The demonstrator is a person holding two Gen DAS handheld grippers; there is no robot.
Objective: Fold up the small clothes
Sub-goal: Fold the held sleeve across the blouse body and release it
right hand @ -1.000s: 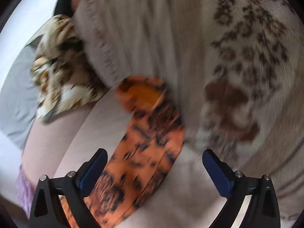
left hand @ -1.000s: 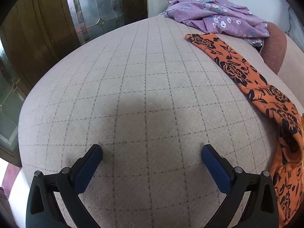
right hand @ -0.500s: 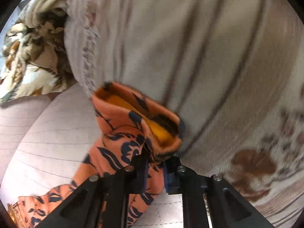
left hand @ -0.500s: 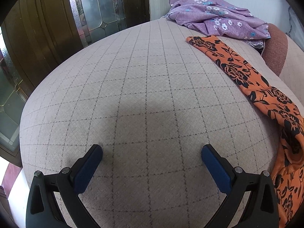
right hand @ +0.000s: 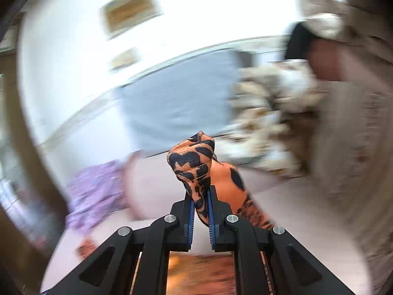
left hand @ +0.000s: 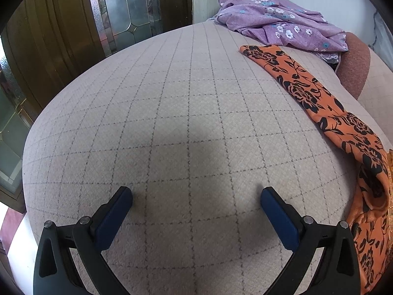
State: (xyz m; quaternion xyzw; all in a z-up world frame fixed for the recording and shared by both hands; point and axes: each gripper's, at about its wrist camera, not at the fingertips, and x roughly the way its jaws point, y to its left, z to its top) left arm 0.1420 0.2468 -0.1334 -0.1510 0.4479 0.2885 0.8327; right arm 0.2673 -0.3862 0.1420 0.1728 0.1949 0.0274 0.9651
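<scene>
In the left wrist view we see our left gripper (left hand: 196,198) with its two blue-padded fingers spread wide apart and nothing between them, poised over a beige quilted bed cover with a grid of dark stitched lines (left hand: 172,113). Along the right side of that cover lies a long orange garment printed with black flowers (left hand: 304,91); it runs from near the far edge of the bed down to the lower right of the picture, where it bunches into folds and shows a yellowish inner face. Just beyond its far end sits a crumpled purple cloth with small white and blue flowers (left hand: 277,22), next to a reddish-brown cushion (left hand: 356,71). Dark wooden doors with leaded glass panes (left hand: 122,7) stand behind the bed on the left. In the right wrist view, which is heavily blurred, our right gripper (right hand: 201,211) is clamped tight on a bunched end of the same orange garment (right hand: 194,162), which pokes up above the blue pads while the rest trails away to the lower right. Behind it we make out the purple cloth (right hand: 95,191) at the left, a grey rectangular pillow (right hand: 176,100), a blurred cream and brown patterned fabric (right hand: 265,123), and a white wall with two framed pictures (right hand: 130,9). A wide beige mass fills the right edge; we cannot tell what it is.
</scene>
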